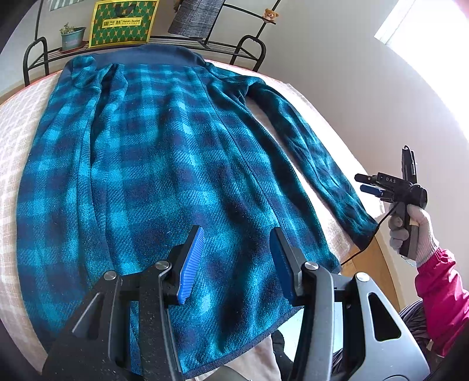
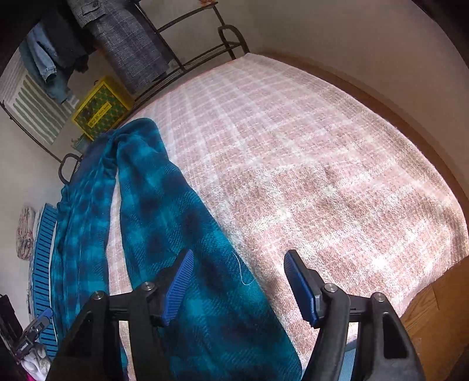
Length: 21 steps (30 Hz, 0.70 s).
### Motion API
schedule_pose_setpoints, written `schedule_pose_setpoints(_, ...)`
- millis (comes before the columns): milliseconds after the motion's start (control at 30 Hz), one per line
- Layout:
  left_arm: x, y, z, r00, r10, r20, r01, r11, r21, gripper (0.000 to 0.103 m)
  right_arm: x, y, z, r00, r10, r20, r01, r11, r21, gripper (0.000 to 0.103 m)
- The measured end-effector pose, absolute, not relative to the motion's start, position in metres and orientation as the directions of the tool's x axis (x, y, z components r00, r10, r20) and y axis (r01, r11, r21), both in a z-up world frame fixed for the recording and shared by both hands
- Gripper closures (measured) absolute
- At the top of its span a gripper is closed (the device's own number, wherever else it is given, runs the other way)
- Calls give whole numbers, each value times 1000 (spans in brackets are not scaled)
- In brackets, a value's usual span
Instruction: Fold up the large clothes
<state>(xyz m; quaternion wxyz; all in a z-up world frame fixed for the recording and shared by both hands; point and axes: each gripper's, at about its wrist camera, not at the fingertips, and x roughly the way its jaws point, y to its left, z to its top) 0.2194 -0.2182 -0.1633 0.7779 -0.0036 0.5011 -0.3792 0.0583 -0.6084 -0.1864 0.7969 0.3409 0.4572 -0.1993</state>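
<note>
A large teal and navy plaid fleece garment [image 1: 164, 164] lies flat on the table, collar at the far end, hem toward me. Its right sleeve [image 1: 310, 152] stretches along the right table edge; it also shows in the right wrist view [image 2: 181, 222]. My left gripper [image 1: 237, 234] is open and empty, hovering over the garment near the hem. My right gripper [image 2: 239, 258] is open and empty, above the sleeve's cuff end and the bare cloth beside it. It also shows in the left wrist view [image 1: 366, 183], held off the right table edge.
A pink and white checked cloth [image 2: 322, 164] covers the wooden table [image 1: 378, 263]. Behind stands a black metal rack [image 1: 205, 44] with a yellow-green box [image 1: 123, 23], a potted plant [image 1: 70, 36] and a hanging grey checked garment [image 2: 129, 44]. A blue crate [image 2: 44, 263] stands left.
</note>
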Motion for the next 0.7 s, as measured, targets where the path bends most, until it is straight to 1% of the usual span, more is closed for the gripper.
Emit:
schedule_pose_setpoints(67,218,-220,-162,210,-594,-777,594,709,-381,55,65,-610,-197,490,42,-871,620,685,382,33)
schedule_pose_setpoints(100,218,-220,-162,210,-594,-776,595,708,-381,55,69,-607,-201,474,40,-880,617,698,364,38)
schedule_pose_setpoints(133,217,-219,-162,211,-595,-776,594,708,-382,55,73,-602,-203,456,36,-889,609,716,341,46)
schedule_pose_setpoints(167,217,-218,-161,211,-596,-775,593,708,-383,55,77,-597,-203,439,18,-899,604,734,309,52)
schedule_pose_setpoints(200,217,-217,-161,210,-597,-774,592,708,-385,55,79,-594,-202,433,9,-902,601,743,296,73)
schedule_pose_setpoints(233,218,-216,-161,210,-599,-773,589,708,-388,55,81,-593,-203,445,43,-895,592,735,330,91)
schedule_pose_setpoints(300,219,-213,-161,209,-600,-772,585,709,-393,55,80,-592,-197,473,60,-879,603,705,373,99)
schedule_pose_setpoints(367,220,-211,-160,209,-602,-770,579,711,-399,55,82,-583,-181,512,53,-857,580,715,390,100)
schedule_pose_setpoints(467,221,-207,-157,217,-610,-762,571,712,-408,55,90,-552,-146,586,68,-807,485,768,418,100)
schedule_pose_setpoints(600,225,-201,-153,227,-621,-750,552,717,-426,55,105,-485,-110,648,157,-745,307,841,445,100)
schedule_pose_setpoints(700,227,-197,-152,235,-622,-747,536,724,-435,55,119,-428,-104,640,247,-728,160,883,441,100)
